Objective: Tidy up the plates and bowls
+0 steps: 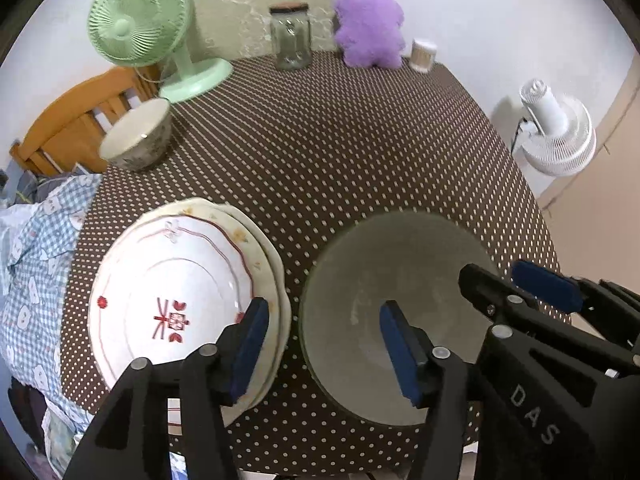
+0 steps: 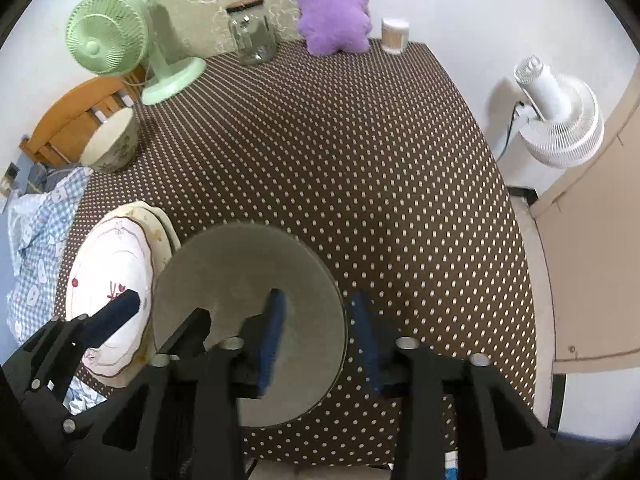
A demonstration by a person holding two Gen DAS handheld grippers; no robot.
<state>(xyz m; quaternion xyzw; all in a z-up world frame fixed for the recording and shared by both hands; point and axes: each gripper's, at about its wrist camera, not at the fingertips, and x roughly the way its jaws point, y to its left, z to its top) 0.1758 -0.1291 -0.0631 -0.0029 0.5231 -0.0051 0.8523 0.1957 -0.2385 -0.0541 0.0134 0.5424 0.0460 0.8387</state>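
A stack of white plates (image 1: 176, 300) with red decoration lies at the table's near left; it also shows in the right wrist view (image 2: 116, 280). A grey-green bowl (image 1: 384, 280) stands to its right, also seen in the right wrist view (image 2: 240, 276). My left gripper (image 1: 324, 344) is open, one finger over the plates and one inside the bowl's left side. My right gripper (image 2: 320, 340) is open and straddles the bowl's right rim, one finger inside and one outside. A patterned bowl (image 1: 138, 136) stands at the far left edge, also visible in the right wrist view (image 2: 112, 144).
On the brown dotted tablecloth (image 1: 328, 152) stand a green fan (image 1: 140, 28), a glass jar (image 1: 290, 36), a purple plush toy (image 1: 370, 24) and a small container (image 1: 422, 54) along the back. A wooden chair (image 1: 76, 120) and checked cloth (image 1: 36, 248) lie left; a white fan (image 1: 556, 132) stands right.
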